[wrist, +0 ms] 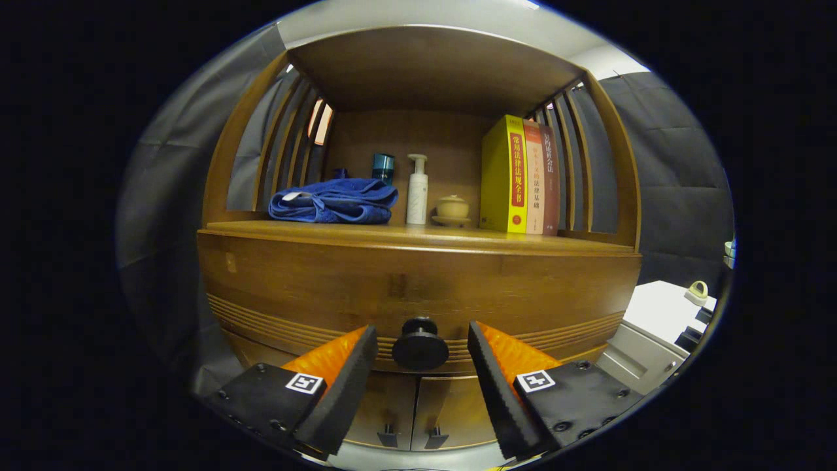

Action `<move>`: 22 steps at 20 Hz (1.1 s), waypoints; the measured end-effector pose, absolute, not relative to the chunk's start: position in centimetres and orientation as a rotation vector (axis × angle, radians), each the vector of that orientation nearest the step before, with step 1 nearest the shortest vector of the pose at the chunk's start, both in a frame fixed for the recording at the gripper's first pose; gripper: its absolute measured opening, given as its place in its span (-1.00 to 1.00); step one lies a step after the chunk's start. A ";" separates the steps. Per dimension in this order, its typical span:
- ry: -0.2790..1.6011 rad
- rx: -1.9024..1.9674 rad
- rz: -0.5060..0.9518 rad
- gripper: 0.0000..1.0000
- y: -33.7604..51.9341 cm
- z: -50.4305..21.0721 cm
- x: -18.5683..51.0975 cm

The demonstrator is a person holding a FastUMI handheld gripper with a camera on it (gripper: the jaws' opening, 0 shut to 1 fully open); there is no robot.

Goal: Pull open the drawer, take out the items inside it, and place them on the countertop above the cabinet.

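A wooden cabinet stands ahead, slatted sides rising to a roof over its surface. Below the surface runs the drawer, its front closed and flush, with ribbed grooves along the lower edge. Under the drawer sit two doors, each with a small dark handle near the seam where they meet.

On the surface, toward the left edge, lies a folded blue towel. At the right edge three books stand upright, touching each other — yellow, then pale, then dark. Between towel and books, near the back, stand a white pump bottle and, just to its right, a small tan lidded pot on a saucer. A teal cup shows behind the towel, beside the bottle.

The drawer's round black knob sits at the middle of its lower edge. The claw is spread wide — its fingers stand on either side of the knob, neither one touching it, the knob in the gap between their tips.
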State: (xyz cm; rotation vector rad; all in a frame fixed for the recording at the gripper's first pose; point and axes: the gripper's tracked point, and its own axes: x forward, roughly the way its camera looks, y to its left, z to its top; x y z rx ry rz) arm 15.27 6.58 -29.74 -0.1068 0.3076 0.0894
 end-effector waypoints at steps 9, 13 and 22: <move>0.332 -0.088 0.098 0.78 7.1 -31.1 16.0; 0.336 -0.071 0.089 0.42 6.9 -31.2 15.9; 0.337 -0.063 0.093 -0.22 6.4 -31.3 16.6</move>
